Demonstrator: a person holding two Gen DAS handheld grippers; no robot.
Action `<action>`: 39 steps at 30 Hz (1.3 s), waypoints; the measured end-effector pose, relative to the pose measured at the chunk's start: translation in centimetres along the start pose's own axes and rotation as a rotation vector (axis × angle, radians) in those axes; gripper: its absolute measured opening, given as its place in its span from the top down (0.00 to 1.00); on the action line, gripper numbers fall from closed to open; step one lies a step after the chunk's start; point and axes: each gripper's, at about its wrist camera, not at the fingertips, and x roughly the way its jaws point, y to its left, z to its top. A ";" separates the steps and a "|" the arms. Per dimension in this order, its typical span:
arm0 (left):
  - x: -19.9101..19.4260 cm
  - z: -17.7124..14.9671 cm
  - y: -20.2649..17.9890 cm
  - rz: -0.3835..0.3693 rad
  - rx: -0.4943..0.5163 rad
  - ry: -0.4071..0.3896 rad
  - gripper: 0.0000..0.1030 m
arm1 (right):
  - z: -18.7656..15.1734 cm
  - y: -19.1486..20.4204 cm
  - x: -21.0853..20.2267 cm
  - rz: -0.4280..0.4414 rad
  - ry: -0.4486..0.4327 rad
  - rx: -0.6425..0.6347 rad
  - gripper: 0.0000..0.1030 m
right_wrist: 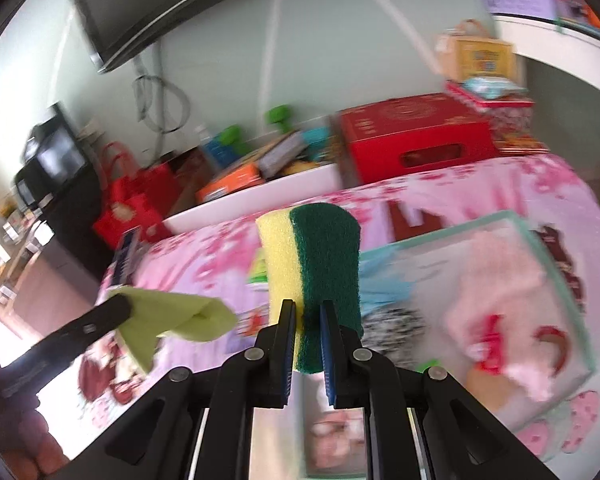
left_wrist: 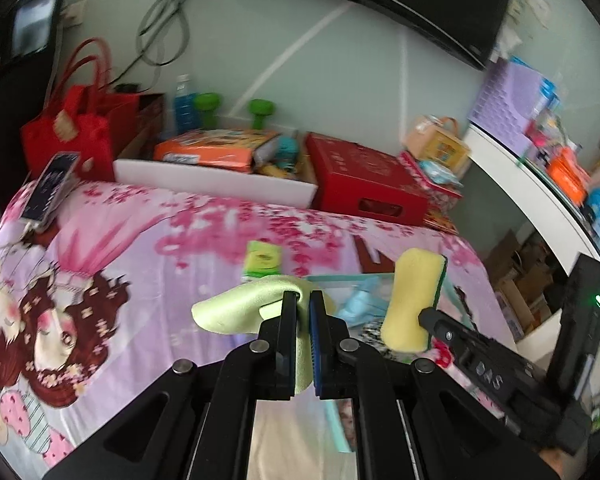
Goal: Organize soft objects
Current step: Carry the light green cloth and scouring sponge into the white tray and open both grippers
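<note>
My left gripper (left_wrist: 303, 300) is shut on a light green cloth (left_wrist: 236, 306) and holds it above the pink bedspread (left_wrist: 140, 240); the cloth also shows in the right wrist view (right_wrist: 180, 316). My right gripper (right_wrist: 307, 312) is shut on a yellow and green sponge (right_wrist: 312, 264) held upright; it also shows in the left wrist view (left_wrist: 414, 296). A clear bin with a teal rim (right_wrist: 516, 220) sits on the bed to the right and holds a pink soft item (right_wrist: 512, 312), a light blue cloth (left_wrist: 360, 304) and other pieces. A small green packet (left_wrist: 262, 262) lies on the bed.
A white tray (left_wrist: 220, 182) of boxes, a red box (left_wrist: 364, 184) and a red bag (left_wrist: 72, 128) line the far side of the bed. A phone (left_wrist: 50, 188) lies at the far left. A white shelf (left_wrist: 532, 184) with clutter stands right.
</note>
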 end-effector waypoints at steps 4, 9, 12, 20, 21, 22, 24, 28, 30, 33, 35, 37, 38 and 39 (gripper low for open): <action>1.0 -0.2 -3.3 -0.055 0.062 0.020 0.95 | 0.5 -3.9 -1.0 -0.086 -0.023 0.071 0.88; 2.1 -0.8 -7.0 -0.103 0.136 0.043 0.95 | 0.8 -7.9 -1.9 -0.190 -0.031 0.145 0.88; 3.1 -1.3 -8.9 -0.136 0.174 0.068 0.95 | 0.7 -9.6 -2.2 -0.237 -0.025 0.166 0.88; 6.6 -2.9 -10.8 -0.122 0.230 0.130 0.95 | 0.5 -12.2 -2.4 -0.282 -0.013 0.199 0.87; 7.2 -3.2 -10.6 -0.115 0.227 0.146 0.95 | 0.5 -12.2 -2.3 -0.283 -0.011 0.199 0.87; 8.1 -3.5 -10.4 -0.108 0.219 0.169 0.95 | 0.5 -12.2 -2.1 -0.283 -0.009 0.198 0.87; 9.7 -4.2 -9.9 -0.081 0.209 0.211 0.95 | 0.5 -12.2 -1.6 -0.277 0.003 0.190 0.87; 11.6 -5.2 -9.0 -0.054 0.186 0.269 0.95 | 0.4 -11.5 -0.8 -0.268 0.015 0.155 0.87; 12.1 -5.5 -8.8 -0.045 0.182 0.281 0.95 | 0.4 -11.1 -0.5 -0.259 0.023 0.144 0.87; 12.6 -6.0 -8.6 -0.034 0.181 0.297 0.95 | 0.4 -10.6 0.0 -0.241 0.035 0.130 0.87; 13.1 -6.3 -8.3 -0.023 0.176 0.312 0.95 | 0.4 -10.2 0.4 -0.234 0.045 0.118 0.87; 13.4 -6.5 -8.0 -0.018 0.169 0.323 0.94 | 0.4 -9.8 0.9 -0.226 0.057 0.110 0.86; 13.5 -6.5 -8.0 -0.017 0.167 0.325 0.94 | 0.3 -9.6 1.1 -0.222 0.062 0.107 0.86; 13.5 -6.5 -7.9 -0.017 0.164 0.326 0.94 | 0.3 -9.5 1.3 -0.218 0.070 0.104 0.86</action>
